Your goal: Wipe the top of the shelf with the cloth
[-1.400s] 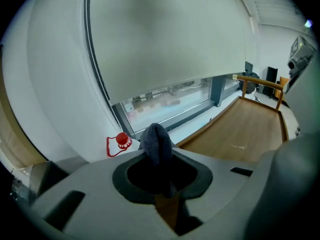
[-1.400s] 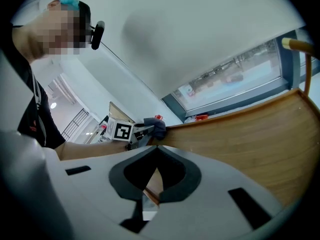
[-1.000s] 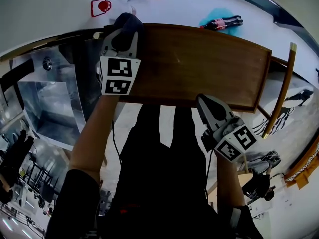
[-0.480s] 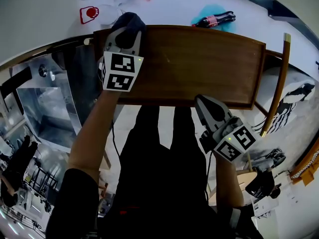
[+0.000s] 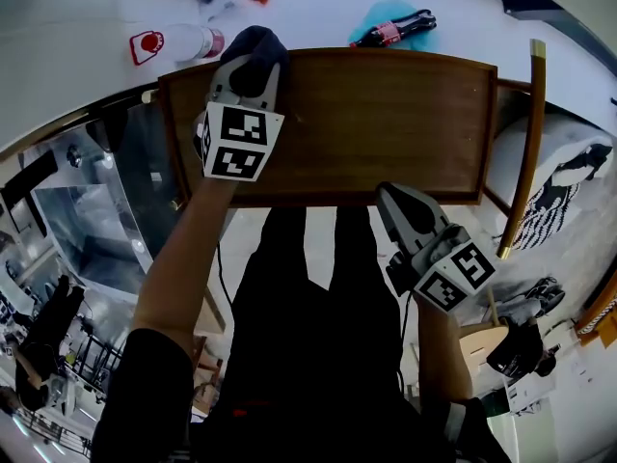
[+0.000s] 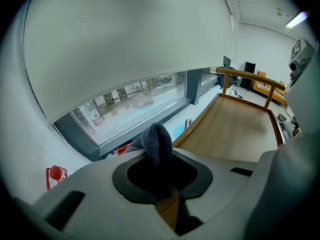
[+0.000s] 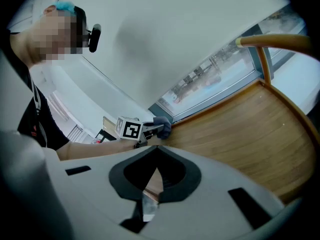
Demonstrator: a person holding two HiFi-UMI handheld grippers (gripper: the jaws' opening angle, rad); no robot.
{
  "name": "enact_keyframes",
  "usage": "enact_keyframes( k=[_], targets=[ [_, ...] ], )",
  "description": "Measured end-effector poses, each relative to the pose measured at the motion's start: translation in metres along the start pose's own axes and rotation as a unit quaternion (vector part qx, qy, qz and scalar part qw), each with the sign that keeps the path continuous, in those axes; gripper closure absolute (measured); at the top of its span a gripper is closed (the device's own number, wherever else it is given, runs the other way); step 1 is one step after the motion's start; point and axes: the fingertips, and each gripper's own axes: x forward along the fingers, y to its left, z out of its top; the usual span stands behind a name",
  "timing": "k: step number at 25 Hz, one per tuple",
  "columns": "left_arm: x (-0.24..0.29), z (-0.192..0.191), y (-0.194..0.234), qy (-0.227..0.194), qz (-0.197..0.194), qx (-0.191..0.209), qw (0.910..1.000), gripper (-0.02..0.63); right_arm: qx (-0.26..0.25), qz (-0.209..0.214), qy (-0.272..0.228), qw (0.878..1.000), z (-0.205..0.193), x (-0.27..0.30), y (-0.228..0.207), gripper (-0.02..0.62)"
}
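The cloth [image 6: 157, 143] is clamped between the closed jaws of the left gripper [image 5: 246, 70] and pressed onto the far left corner of the wooden shelf top [image 5: 386, 123]. The right gripper [image 5: 403, 205] is closed on nothing at the shelf's near edge, well apart from the cloth. A bottle [image 5: 390, 32] is seen on the floor beyond the shelf, and a wooden rail [image 5: 525, 133] stands at its right end.

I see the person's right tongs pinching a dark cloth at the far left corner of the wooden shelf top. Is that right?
Not quite. The head view shows the left tongs, not the right, pinching the dark cloth at the far left corner of the wooden shelf top. The right tongs sit shut and empty near its front edge.
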Motion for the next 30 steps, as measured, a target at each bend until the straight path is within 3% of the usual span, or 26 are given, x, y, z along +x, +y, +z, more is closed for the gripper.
enact_keyframes(
  k=[30],
  targets=[
    [0.059,0.086,-0.128,-0.008,-0.082,0.071,0.9941,0.537,0.026,-0.021,-0.049,0.998,0.012,-0.076,-0.05,0.592]
  ],
)
